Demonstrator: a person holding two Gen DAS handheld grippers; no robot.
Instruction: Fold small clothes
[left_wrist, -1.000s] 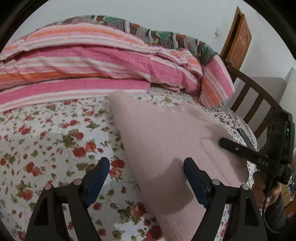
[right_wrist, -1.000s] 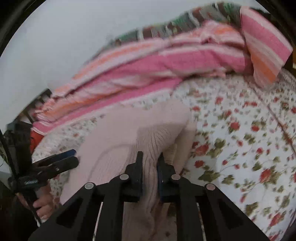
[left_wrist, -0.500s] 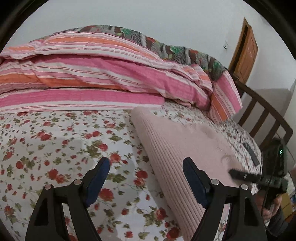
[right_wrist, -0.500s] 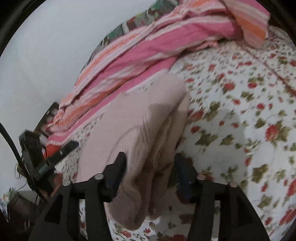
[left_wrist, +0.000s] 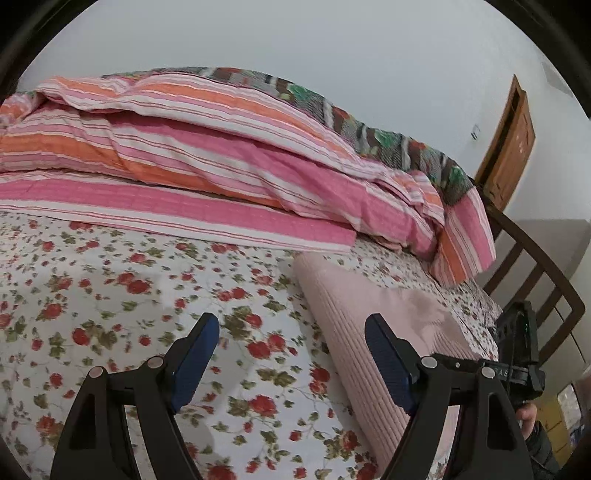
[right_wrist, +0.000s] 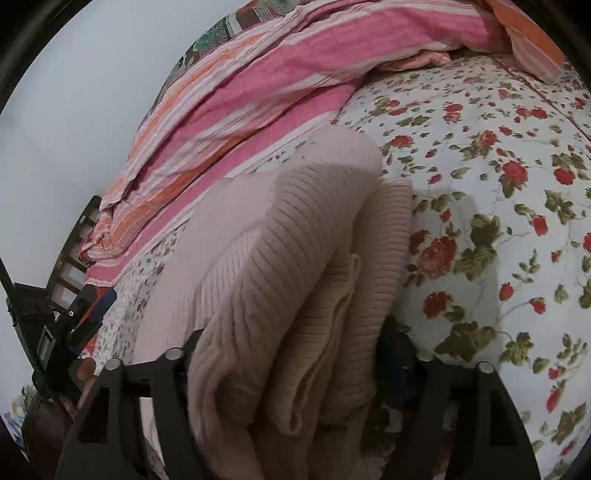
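A pale pink ribbed knit garment (left_wrist: 369, 325) lies folded on the floral bed sheet (left_wrist: 110, 295). My left gripper (left_wrist: 291, 354) is open over bare sheet, and the garment's long edge runs just behind its right finger. In the right wrist view the garment's thick folded end (right_wrist: 295, 240) bulges up between the spread fingers of my right gripper (right_wrist: 295, 343). It hides both pads, and the jaws stand wide apart and loose around it. Each gripper shows in the other's view: the right gripper (left_wrist: 517, 354), and the left gripper (right_wrist: 85, 306).
A pink and orange striped quilt (left_wrist: 221, 166) is heaped along the far side of the bed. A dark wooden bed frame (left_wrist: 535, 277) and a brown door (left_wrist: 513, 147) stand at the right. A person's hand (left_wrist: 528, 413) holds the right gripper.
My right gripper went from shut on the garment's fold to wide apart, and sank closer to it. My left gripper slid left off the garment and now faces bare sheet.
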